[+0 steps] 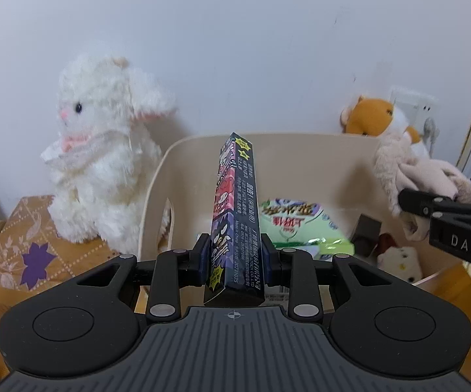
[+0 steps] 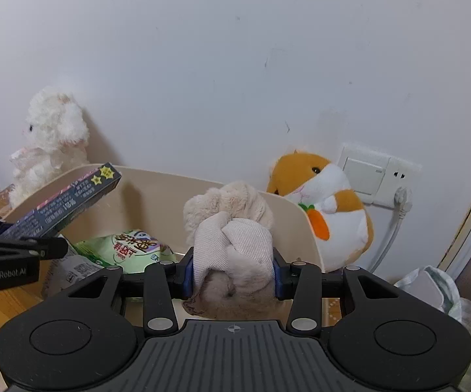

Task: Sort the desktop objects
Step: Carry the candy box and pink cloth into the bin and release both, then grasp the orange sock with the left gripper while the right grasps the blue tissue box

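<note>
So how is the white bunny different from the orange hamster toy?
The white bunny is fluffy and white all over with a pink nose, while the hamster plush is orange and white. The hamster holds a carrot; the bunny wears a pink bow instead. The bunny sits at the left of the beige bin, the hamster at its right. Both are soft toys sitting upright against the wall, outside the bin.

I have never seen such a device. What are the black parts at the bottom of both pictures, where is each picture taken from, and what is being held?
No robot: a person carries one hand-held gripper in each hand, each with a camera looking along its fingers. The left hand-held gripper clamps a long dark printed box. The right hand-held gripper clamps a beige plush toy. Both are over a cream bin containing a green snack bag. A white plush rabbit and an orange hamster plush stand by the wall.
</note>
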A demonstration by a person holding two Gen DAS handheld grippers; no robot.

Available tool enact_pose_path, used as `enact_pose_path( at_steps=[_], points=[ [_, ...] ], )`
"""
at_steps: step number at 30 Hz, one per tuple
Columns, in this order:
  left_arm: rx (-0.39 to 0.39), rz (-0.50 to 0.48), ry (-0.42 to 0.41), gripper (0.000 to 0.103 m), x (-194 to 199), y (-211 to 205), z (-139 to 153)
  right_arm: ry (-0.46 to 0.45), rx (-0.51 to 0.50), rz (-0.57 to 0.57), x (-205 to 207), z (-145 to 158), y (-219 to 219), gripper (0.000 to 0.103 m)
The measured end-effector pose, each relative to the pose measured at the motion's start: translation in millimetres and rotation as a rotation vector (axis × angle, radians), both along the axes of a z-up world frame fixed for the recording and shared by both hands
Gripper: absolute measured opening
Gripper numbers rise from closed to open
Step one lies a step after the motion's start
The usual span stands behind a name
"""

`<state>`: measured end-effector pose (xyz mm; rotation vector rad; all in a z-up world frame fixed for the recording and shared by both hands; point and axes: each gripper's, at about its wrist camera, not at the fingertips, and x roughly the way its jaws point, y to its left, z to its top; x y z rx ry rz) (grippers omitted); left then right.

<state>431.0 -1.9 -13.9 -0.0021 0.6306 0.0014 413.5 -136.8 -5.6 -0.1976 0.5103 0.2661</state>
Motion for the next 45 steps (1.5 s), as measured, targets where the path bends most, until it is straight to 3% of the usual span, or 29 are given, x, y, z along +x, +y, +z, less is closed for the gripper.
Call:
enact_pose_path(
  at_steps=[11, 13, 15, 16, 22, 30, 37, 45],
  points=[
    [0.079, 0.015, -0.020, 0.029, 6, -8, -2, 0.021, -0.038, -0.013, 6, -10, 4, 0.044],
    [0.102, 0.010, -0.037, 0.043, 3, -12, -1, 0.020, -0.040, -0.007, 6, -11, 5, 0.052],
    [0.113, 0.006, -0.064, 0.075, -2, -16, 1, 0.008, -0.042, -0.005, 3, -10, 4, 0.057],
    [0.118, 0.005, -0.086, 0.078, -6, -18, 3, -0.002, -0.040, -0.003, 1, -9, 4, 0.058],
    [0.146, -0.029, -0.120, 0.080, -24, -27, 15, -0.039, -0.013, -0.009, -10, 2, -3, 0.074],
    [0.105, -0.034, -0.166, 0.082, -68, -21, 33, -0.069, 0.026, 0.007, -44, 18, -19, 0.085],
    [0.075, -0.022, -0.138, 0.082, -106, -11, 40, -0.091, 0.069, 0.026, -87, 31, -33, 0.089],
    [0.123, -0.027, -0.109, 0.083, -152, 1, 30, -0.088, 0.120, 0.108, -149, 31, -37, 0.093]
  ],
)
